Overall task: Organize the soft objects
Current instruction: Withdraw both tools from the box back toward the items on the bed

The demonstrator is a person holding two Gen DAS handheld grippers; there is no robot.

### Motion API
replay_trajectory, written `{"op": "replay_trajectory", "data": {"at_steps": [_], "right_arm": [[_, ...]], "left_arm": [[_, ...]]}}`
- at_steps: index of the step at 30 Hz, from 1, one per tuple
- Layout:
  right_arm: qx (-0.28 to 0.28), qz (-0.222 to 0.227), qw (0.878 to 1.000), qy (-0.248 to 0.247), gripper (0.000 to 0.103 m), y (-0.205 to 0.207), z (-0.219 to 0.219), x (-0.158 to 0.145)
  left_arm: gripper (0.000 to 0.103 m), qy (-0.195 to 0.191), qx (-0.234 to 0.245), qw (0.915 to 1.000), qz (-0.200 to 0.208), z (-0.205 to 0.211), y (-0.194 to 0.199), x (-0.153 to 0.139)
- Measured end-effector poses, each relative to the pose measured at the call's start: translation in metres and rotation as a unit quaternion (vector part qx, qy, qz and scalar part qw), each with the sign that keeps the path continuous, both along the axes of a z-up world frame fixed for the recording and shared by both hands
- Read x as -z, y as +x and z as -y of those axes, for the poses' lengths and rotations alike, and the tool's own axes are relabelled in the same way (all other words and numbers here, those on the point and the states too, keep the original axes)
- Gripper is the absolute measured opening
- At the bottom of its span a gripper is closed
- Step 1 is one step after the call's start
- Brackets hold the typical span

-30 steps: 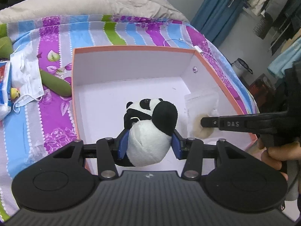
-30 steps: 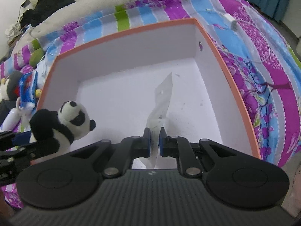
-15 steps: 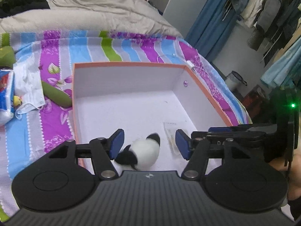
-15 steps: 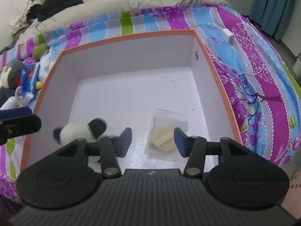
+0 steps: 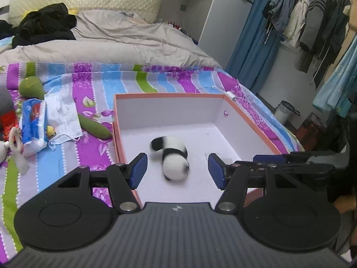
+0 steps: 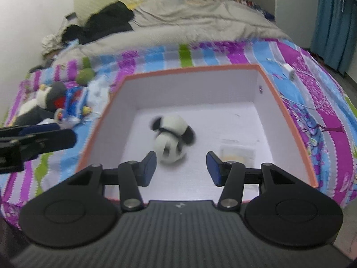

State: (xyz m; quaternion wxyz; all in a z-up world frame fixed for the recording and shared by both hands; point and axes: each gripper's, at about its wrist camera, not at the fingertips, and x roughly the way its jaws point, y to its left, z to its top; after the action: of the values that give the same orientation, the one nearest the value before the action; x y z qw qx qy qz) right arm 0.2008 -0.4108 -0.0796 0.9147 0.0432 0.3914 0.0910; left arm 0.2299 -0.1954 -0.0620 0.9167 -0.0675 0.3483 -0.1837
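Observation:
A small panda plush (image 5: 173,157) (image 6: 171,137) lies loose on the white floor of an orange-rimmed box (image 5: 167,95) (image 6: 191,69) on the striped bedspread. A clear bag with a pale pad (image 6: 237,152) rests flat in the box to the panda's right. My left gripper (image 5: 177,171) hovers open above the box's near left corner, nothing between its blue pads. My right gripper (image 6: 181,168) is open too, above the near edge, empty. In the right wrist view the left gripper's fingers (image 6: 48,137) show outside the box at the left.
Left of the box lie a face mask (image 5: 63,116), a blue tissue pack (image 5: 33,122), a green plush (image 5: 94,128) and a penguin plush (image 6: 48,99). A white charger and cable (image 6: 290,72) lie on the bedspread at right. Grey duvet, black clothes behind; hanging clothes and a bin (image 5: 285,111) beside the bed.
Both grippers opened: the left let go of the panda, the right let go of the clear bag. Both dropped into the box, and both grippers pulled back and upward.

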Motion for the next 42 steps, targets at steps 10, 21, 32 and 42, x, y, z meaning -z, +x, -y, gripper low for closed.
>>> {"op": "replay_trajectory", "data": {"at_steps": [10,21,32,42], "right_arm": [[-0.029,0.051,0.998,0.018,0.052,-0.044,-0.035,-0.010],[-0.051,0.072,0.995,0.040,0.052,-0.082,-0.061,-0.014],[-0.099,0.070,0.991,0.052,0.052,-0.109,-0.106,-0.011],[-0.126,0.056,0.988,0.073,0.052,-0.127,-0.151,-0.008]], "left_arm": [[0.066,0.018,-0.040,0.9981,0.044,-0.026,-0.048,-0.016],[0.066,0.010,-0.080,0.9948,0.063,-0.061,-0.094,-0.019],[0.066,0.013,-0.148,0.9871,0.058,-0.122,-0.135,-0.018],[0.066,0.015,-0.198,0.9787,0.053,-0.164,-0.177,-0.013]]}}
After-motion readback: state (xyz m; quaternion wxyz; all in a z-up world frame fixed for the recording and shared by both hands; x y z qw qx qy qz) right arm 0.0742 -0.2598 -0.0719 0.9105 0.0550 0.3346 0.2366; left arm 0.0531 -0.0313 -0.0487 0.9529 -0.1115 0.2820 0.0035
